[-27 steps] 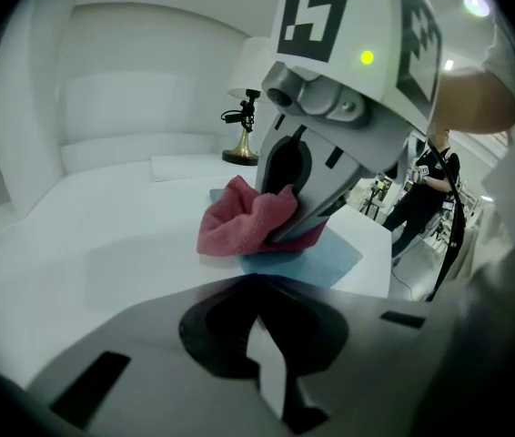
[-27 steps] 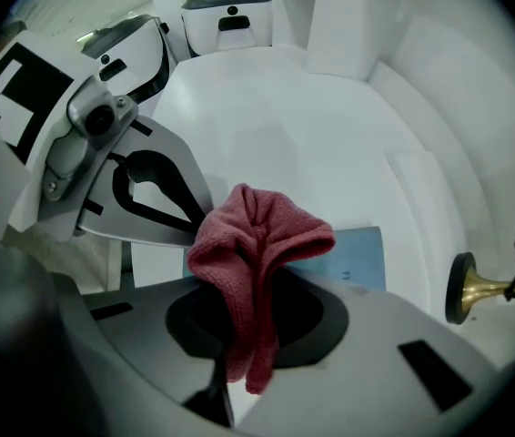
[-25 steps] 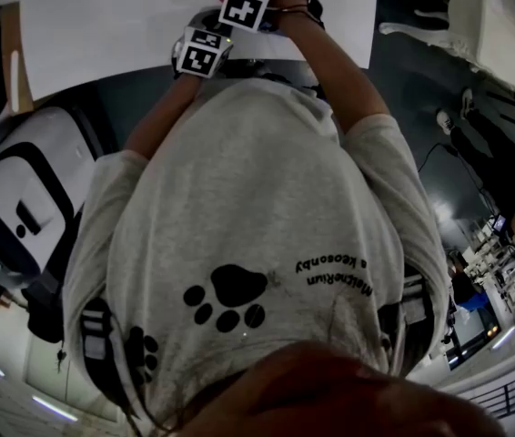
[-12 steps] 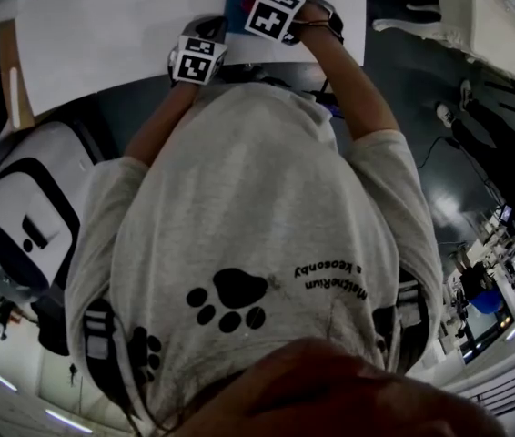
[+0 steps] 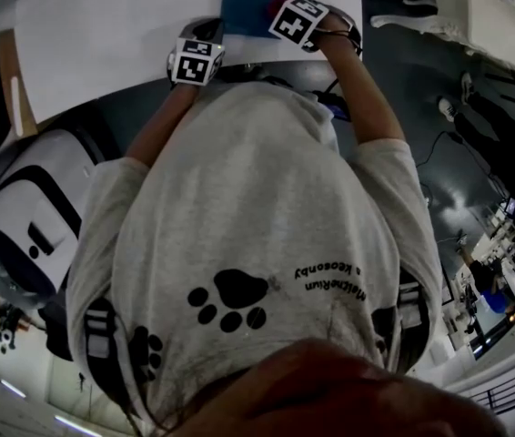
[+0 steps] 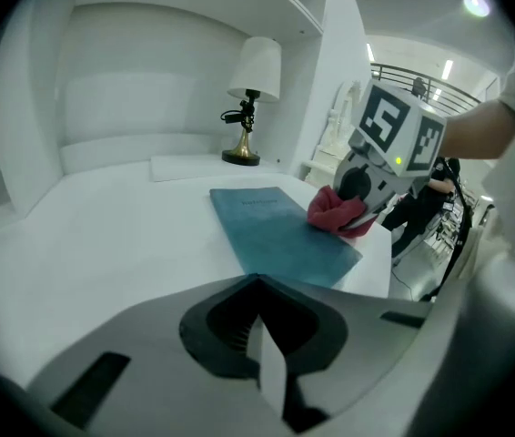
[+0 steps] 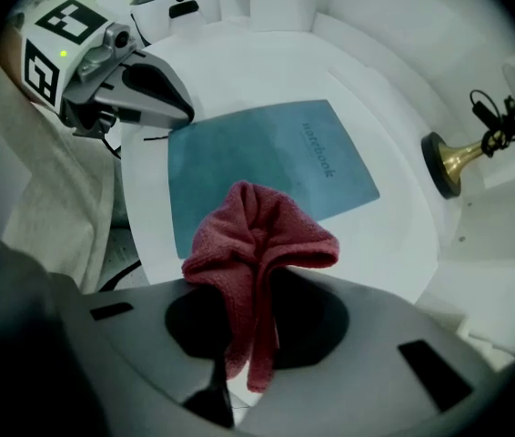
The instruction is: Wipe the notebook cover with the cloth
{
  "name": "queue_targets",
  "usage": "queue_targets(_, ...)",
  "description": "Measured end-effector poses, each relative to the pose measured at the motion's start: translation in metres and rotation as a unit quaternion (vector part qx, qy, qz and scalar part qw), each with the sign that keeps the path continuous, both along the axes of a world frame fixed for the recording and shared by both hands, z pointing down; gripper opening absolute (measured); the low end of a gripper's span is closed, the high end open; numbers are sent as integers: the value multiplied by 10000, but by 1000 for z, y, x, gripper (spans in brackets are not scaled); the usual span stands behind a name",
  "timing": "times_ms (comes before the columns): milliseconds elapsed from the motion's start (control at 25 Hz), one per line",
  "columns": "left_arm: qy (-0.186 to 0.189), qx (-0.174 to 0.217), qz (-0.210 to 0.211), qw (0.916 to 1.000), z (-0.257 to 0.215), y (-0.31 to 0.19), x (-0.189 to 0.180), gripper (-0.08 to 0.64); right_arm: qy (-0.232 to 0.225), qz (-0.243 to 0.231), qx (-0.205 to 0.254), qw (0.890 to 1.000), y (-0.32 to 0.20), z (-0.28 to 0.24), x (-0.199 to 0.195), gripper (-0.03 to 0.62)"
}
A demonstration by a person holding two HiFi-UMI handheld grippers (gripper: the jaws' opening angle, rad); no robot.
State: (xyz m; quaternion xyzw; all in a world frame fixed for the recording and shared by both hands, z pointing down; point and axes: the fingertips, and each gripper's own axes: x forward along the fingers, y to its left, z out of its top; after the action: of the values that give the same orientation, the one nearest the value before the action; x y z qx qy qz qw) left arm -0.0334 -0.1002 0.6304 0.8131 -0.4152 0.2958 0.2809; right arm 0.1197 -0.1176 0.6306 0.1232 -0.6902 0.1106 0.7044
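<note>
Pinching the red cloth (image 7: 257, 235) at its gathered fold, the right gripper (image 7: 244, 353) holds the loose bunch over the near edge of the notebook (image 7: 267, 167). The cloth is soft, light terry and will likely fold and drag. The notebook lies flat on the white table (image 7: 239, 71); its thin, stiff, matte blue cover may slide. The left gripper (image 6: 262, 353), jaws pressed together on nothing, sits beside its left corner.

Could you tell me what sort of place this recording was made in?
Probably a study desk staged inside a larger hall: a white desk, a table lamp and a blue notebook, with a balcony railing beyond.
</note>
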Motion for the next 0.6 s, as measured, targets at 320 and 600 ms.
queue_targets(320, -11, 15, -14, 10000, 0, -1, 0, 11, -194, 827, 94, 9963, -4, -7, 32, 71)
queue_targets(600, 1, 79, 89, 9999, -1, 3, 3, 12, -1253, 1362, 160, 9826, -4, -28, 9, 71)
